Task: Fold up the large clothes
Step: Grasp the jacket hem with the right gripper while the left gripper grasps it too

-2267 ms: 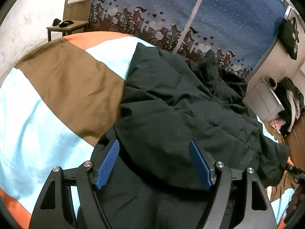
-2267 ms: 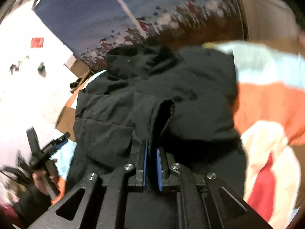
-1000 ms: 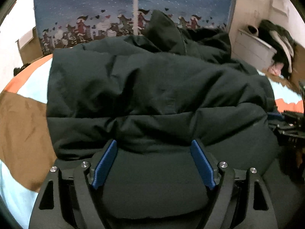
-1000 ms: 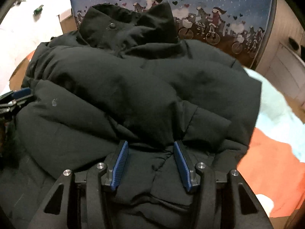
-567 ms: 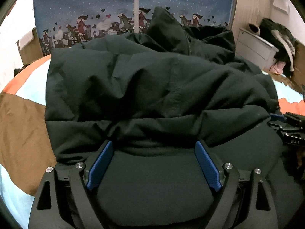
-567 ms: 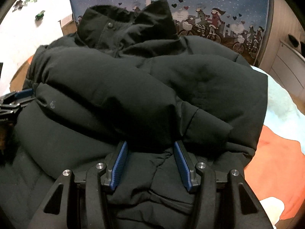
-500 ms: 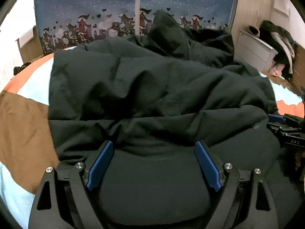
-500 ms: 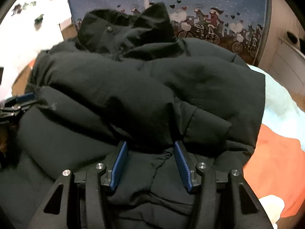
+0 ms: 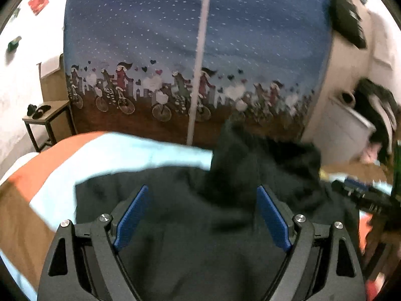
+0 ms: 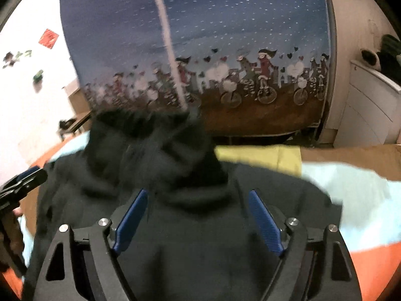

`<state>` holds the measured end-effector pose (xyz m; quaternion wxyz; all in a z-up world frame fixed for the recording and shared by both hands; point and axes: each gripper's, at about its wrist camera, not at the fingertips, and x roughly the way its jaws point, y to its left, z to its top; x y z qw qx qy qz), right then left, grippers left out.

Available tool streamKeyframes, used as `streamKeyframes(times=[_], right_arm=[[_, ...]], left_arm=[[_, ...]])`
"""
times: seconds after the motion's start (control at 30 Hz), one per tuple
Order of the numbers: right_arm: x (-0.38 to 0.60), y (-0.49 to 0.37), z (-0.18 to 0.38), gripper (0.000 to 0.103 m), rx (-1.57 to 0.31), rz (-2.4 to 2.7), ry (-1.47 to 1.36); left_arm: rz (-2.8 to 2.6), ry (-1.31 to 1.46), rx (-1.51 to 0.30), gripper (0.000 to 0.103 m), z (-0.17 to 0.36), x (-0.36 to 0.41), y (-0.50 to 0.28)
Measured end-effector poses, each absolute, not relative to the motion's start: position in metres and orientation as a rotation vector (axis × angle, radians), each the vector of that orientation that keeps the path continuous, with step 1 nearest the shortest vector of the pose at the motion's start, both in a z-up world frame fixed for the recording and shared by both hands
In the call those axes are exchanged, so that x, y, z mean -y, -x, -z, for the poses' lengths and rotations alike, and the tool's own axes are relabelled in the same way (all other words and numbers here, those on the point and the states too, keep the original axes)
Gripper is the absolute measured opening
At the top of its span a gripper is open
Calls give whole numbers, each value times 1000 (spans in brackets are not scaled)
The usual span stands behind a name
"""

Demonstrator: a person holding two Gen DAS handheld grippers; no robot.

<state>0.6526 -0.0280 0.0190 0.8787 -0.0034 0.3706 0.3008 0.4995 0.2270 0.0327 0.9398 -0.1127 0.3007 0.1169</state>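
I hold both tools above the black jacket (image 9: pixel 200 238), bundled on the bed (image 9: pixel 130 155). Left hand-held gripper (image 9: pixel 201 219): wide, empty. Right hand-held gripper (image 10: pixel 198 222): opening, gripping nothing. Fold released; next, I judge, regrasp an edge and tidy.

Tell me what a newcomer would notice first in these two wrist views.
The bulky black jacket fills the lower half of both views, lying on a bedspread of orange, pale blue and brown blocks. Behind it hangs a dark blue curtain with a border of cyclists and hearts. The left gripper is open above the jacket; the right gripper has its jaws opening, nothing pinched between them.
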Motion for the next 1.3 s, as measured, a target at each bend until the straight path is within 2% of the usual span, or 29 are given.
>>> streamKeyframes(times=[0.2, 0.33, 0.37, 0.4, 0.43, 0.47, 0.5, 0.53, 0.57, 0.7, 0.93, 1.3], right_arm=[[-1, -708, -26, 82, -850, -558, -119], [-19, -720, -21, 80, -894, -503, -80], [-22, -720, -19, 71, -905, -490, -59], [-24, -720, -16, 56, -913, -486, -50], [-23, -719, -14, 50, -920, -489, -52], [-22, -718, -12, 39, -931, -502, -64], [-21, -717, -11, 27, -938, -517, -70], [-20, -714, -11, 23, -938, -531, -64], [-17, -711, -12, 18, -929, -541, -53], [-3, -691, -22, 14, -879, -583, -62], [28, -637, -52, 13, -791, -680, -54], [78, -521, -66, 10, -730, -821, 123]], left_arm=[[-236, 310, -730, 83, -42, -253, -581], [-271, 363, -745, 83, -34, -262, -598], [-267, 390, -751, 83, -30, -265, -600], [-259, 407, -760, 80, -28, -266, -601], [-244, 430, -769, 75, -25, -267, -602], [-226, 441, -780, 58, -21, -268, -601], [-217, 437, -789, 34, -20, -267, -602], [-208, 422, -800, 21, -18, -264, -601], [-204, 408, -794, 13, -18, -264, -597], [-154, 393, -702, 9, -27, -257, -569], [-76, 339, -623, 6, -52, -244, -509], [32, 232, -624, 4, -58, -199, -376]])
